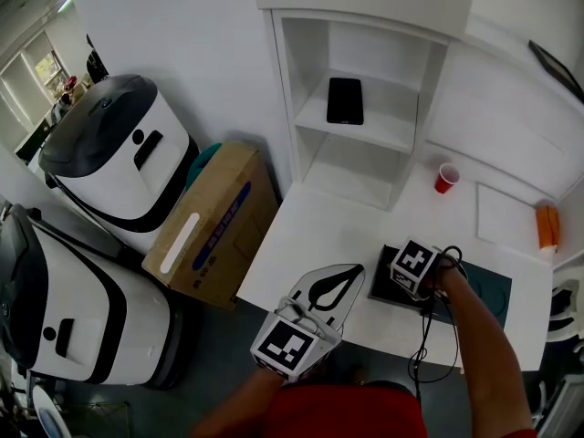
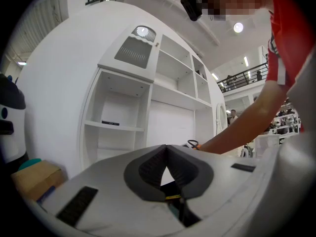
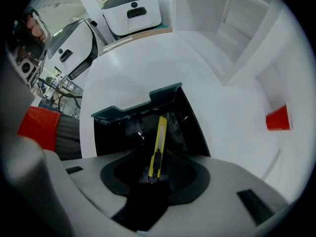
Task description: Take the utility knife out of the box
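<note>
Right claw (image 3: 155, 174): released, astride yellow utility knife (image 3: 159, 139) in black box (image 3: 133, 107); advisable to clench mid-handle, lift straight. Left claw (image 2: 167, 152): clenched, empty

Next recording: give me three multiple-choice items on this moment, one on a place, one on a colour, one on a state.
1. Where does the red cup stand? A on the white table; B on a shelf; C on the floor.
2. What colour is the utility knife? A red; B yellow; C blue.
3. How are the jaws of the left hand-held gripper? A wide apart; B clamped on the cup; C together, nothing between.
Key: 1 A, the head view shows it on the tabletop. 2 B, it lies yellow in the dark box. 3 C, its own view shows the jaws closed.
</note>
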{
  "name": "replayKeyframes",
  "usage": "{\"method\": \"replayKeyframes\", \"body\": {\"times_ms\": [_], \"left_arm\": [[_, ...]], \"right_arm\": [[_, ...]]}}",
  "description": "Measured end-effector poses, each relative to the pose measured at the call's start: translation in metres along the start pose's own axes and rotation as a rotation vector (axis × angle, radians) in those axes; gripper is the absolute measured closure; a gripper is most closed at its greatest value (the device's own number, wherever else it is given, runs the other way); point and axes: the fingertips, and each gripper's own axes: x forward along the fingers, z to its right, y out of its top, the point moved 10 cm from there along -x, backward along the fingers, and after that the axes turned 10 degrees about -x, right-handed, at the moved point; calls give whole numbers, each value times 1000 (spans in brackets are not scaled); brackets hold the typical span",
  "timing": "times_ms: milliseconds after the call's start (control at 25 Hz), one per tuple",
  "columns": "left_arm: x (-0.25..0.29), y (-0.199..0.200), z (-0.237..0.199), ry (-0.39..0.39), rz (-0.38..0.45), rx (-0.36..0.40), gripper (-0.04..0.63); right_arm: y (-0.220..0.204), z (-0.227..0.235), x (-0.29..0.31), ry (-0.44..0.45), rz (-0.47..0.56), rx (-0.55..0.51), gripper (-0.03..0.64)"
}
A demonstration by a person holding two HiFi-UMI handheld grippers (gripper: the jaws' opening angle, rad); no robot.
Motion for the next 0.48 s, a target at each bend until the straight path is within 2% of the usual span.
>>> {"method": "replayKeyframes", "body": {"times_ms": [280,480], "left_arm": [[3,-5,-2,-10,-1,13,586],[3,-6,-1,-9,-5,4,586]], "right_arm": [[-1,-4,-1,-12,19,7,526],[-1,-8,-2,-25,47,13,531]]}}
